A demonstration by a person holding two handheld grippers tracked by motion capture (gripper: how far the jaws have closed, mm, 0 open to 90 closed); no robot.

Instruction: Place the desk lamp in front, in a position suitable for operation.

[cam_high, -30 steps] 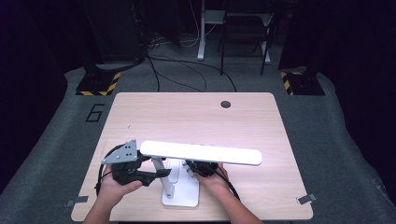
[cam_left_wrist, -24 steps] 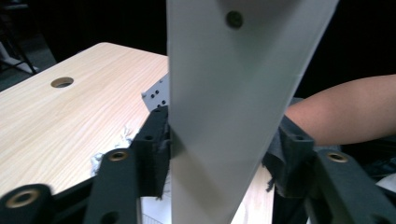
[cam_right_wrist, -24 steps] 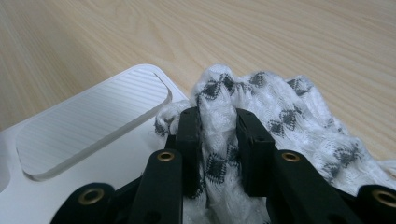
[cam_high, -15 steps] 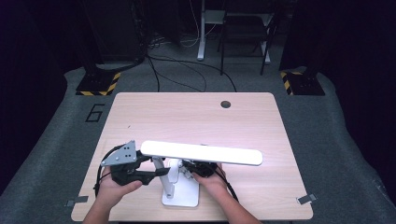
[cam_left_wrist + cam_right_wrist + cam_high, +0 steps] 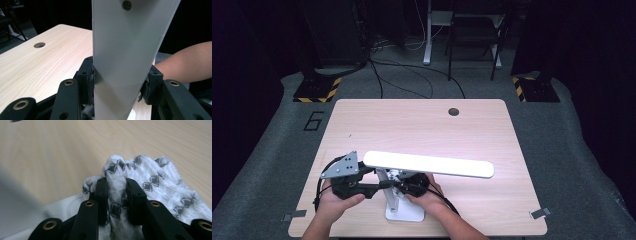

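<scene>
High view shows a white desk lamp [image 5: 404, 210] standing at the near edge of the surface [image 5: 422, 130]. Left hand-held gripper [image 5: 117, 82] clamps the lamp's upright post, while right hand-held gripper [image 5: 116, 192] pinches a white patterned cloth [image 5: 155, 182] beside the lamp's base.

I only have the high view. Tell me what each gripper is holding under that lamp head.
Observer: The left gripper is shut on the lamp's white post, its pads pressing both sides.
Operator: Now the right one.
Observer: The right gripper is shut on a bunched white cloth with a grey diamond pattern.
Operator: Say where that cloth sits.
Observer: It lies on the wooden table, next to the lamp's white base.
</scene>
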